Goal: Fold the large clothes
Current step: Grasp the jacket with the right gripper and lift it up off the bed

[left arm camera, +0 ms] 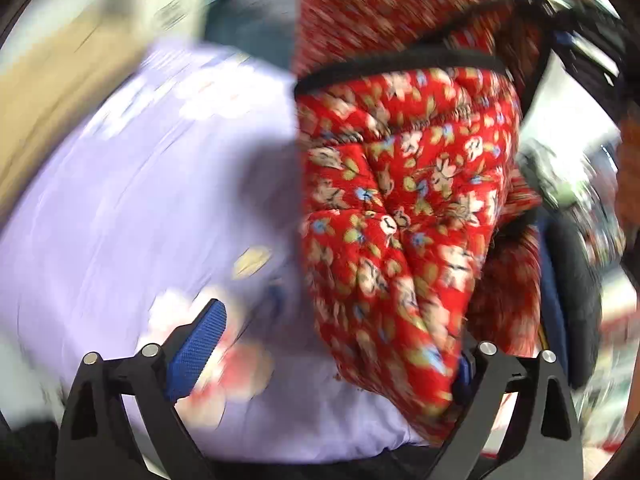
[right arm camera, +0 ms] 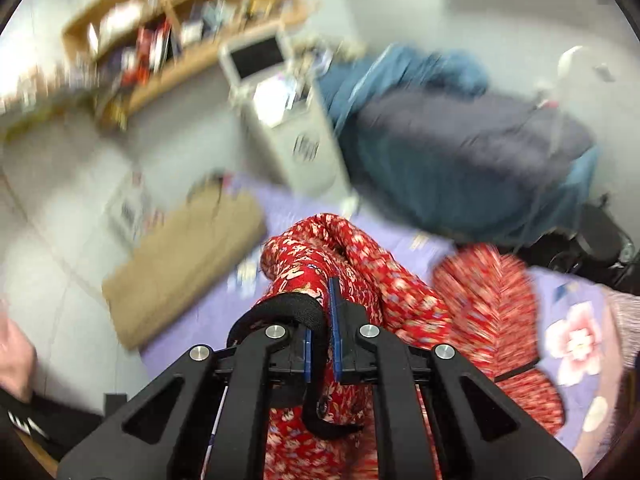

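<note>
A red floral garment (left arm camera: 404,208) with a black band along its edge hangs bunched in the air over a lilac flowered bedsheet (left arm camera: 120,208). In the left wrist view my left gripper (left arm camera: 328,356) is open; its left blue pad (left arm camera: 196,348) is bare, and the cloth drapes over the right finger. In the right wrist view my right gripper (right arm camera: 320,344) is shut on the garment (right arm camera: 360,264), pinching red cloth and the black band (right arm camera: 280,312) between its blue pads. Both views are blurred by motion.
A dark blue and teal quilt (right arm camera: 460,148) lies heaped at the far side of the bed. A brown cardboard box (right arm camera: 180,264) lies on the floor by the bed. A white cabinet (right arm camera: 288,120) and wooden shelves (right arm camera: 180,20) stand beyond.
</note>
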### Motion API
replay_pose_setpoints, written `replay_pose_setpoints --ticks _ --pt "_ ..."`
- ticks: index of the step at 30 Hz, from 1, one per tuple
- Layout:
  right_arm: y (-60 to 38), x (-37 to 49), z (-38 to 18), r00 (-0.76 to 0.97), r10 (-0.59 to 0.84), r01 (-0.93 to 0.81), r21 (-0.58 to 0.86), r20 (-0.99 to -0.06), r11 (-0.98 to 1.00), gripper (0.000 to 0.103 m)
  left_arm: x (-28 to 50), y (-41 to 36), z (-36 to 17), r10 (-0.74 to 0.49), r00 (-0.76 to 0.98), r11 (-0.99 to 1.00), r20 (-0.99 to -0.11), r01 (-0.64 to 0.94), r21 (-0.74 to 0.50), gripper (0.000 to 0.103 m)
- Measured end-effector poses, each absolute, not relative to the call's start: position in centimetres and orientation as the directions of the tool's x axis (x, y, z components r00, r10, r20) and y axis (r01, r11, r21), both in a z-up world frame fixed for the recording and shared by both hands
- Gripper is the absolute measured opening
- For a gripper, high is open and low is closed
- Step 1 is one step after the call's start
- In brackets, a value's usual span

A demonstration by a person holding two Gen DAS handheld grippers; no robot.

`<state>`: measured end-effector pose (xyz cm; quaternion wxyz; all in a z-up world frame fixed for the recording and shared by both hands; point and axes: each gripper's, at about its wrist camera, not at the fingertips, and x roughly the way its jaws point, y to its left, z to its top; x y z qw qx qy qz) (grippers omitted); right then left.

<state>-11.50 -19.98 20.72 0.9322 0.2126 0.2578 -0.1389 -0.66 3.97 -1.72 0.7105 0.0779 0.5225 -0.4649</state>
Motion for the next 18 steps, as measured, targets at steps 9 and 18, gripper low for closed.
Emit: replay_pose_setpoints --ticks 9,18 --pt "-20.3 -25.2 31.5 0.835 -0.475 0.543 0.272 -0.278 0.794 0.007 -6.1 -5.8 9.1 -0.681 -0.099 0.148 -0.726 0.952 -0.268 0.012" --pt "-13.3 -33.9 46.5 0.862 -0.491 0.462 0.201 0.127 0.864 0.007 -5.6 -0.8 35.9 -0.932 -0.006 -0.034 -0.361 0.997 0.072 0.012"
